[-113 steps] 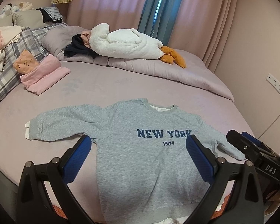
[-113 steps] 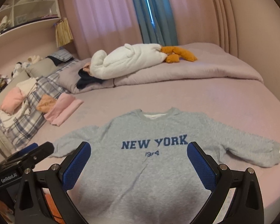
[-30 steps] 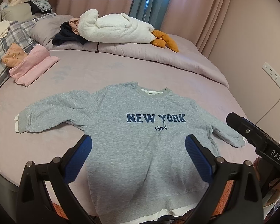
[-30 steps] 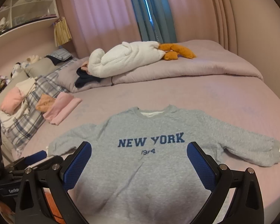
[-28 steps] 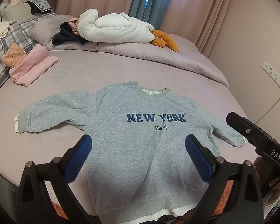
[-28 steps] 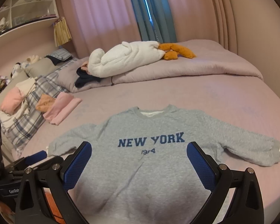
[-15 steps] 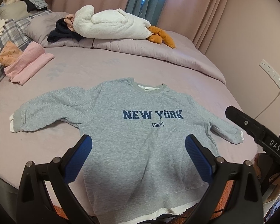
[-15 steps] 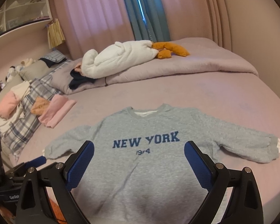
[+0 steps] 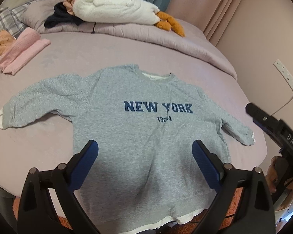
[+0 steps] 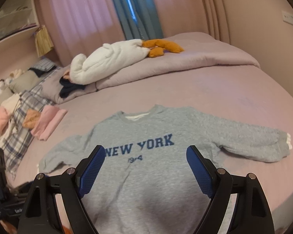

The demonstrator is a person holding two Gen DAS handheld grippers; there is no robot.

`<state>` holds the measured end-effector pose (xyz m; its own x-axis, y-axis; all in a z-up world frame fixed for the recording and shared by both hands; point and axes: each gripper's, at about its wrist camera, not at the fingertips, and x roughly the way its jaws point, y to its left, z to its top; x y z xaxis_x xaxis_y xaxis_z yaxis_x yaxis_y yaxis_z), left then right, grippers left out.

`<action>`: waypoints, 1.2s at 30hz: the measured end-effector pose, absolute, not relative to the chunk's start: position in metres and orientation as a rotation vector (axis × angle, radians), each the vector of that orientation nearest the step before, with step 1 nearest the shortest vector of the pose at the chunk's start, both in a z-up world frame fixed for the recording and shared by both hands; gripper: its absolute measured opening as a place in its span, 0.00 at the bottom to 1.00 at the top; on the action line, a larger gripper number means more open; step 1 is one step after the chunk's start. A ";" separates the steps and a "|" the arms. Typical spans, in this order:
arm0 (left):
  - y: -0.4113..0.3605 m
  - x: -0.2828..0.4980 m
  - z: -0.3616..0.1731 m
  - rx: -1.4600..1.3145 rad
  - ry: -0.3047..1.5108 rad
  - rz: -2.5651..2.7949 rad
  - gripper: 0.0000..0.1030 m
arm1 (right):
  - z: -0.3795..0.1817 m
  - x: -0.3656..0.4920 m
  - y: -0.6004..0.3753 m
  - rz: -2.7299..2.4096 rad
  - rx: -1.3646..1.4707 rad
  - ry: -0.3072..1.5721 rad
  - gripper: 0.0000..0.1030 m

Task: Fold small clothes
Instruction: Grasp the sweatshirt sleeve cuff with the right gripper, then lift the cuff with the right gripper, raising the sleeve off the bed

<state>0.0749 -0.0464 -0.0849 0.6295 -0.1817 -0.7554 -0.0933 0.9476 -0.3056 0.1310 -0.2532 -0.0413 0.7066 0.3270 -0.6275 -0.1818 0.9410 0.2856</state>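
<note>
A grey sweatshirt (image 9: 146, 128) printed NEW YORK lies flat and face up on the mauve bed (image 9: 91, 54), sleeves spread out, white hem at the near edge. It also shows in the right wrist view (image 10: 156, 152). My left gripper (image 9: 144, 156) is open and empty, held above the sweatshirt's lower body. My right gripper (image 10: 145, 161) is open and empty above the chest print. The right gripper's black body (image 9: 273, 128) shows at the right edge of the left wrist view.
A folded pink garment (image 9: 19, 48) and an orange one (image 9: 0, 42) lie at the far left. A white fluffy bundle (image 9: 115, 9), dark clothes (image 9: 60, 17) and an orange plush (image 9: 170, 23) rest on the rolled duvet behind. A wall socket strip (image 9: 287, 76) is at right.
Both grippers have risen and pulled back a little, so the sweatshirt sits farther and lower in view. The right wrist view tilted slightly left. The sweatshirt has not moved.
</note>
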 end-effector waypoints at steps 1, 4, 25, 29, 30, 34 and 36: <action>-0.047 0.077 -0.088 -0.335 0.903 -0.053 0.93 | -0.043 0.134 -0.263 0.275 0.237 0.738 0.84; -0.050 0.081 -0.095 -0.347 0.933 -0.072 0.93 | -0.049 0.143 -0.300 0.223 0.342 0.744 0.84; -0.065 0.103 -0.149 -0.354 1.115 -0.088 0.92 | -0.191 0.135 -0.522 -0.342 0.943 0.885 0.61; -0.064 0.103 -0.149 -0.348 1.115 -0.080 0.92 | -0.195 0.158 -0.529 -0.297 0.947 0.852 0.45; -0.064 0.103 -0.148 -0.353 1.112 -0.078 0.92 | -0.199 0.167 -0.532 -0.298 0.944 0.852 0.39; -0.061 0.103 -0.144 -0.374 1.105 -0.073 0.92 | -0.194 0.177 -0.540 -0.306 0.942 0.838 0.20; -0.059 0.102 -0.139 -0.372 1.091 -0.061 0.92 | -0.177 0.175 -0.540 -0.291 0.881 0.782 0.20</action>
<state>0.1020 -0.0592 -0.1387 0.4666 -0.2293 -0.8543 -0.1332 0.9366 -0.3241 0.1747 -0.5396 -0.1767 0.6923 0.0800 -0.7171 0.5287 0.6201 0.5796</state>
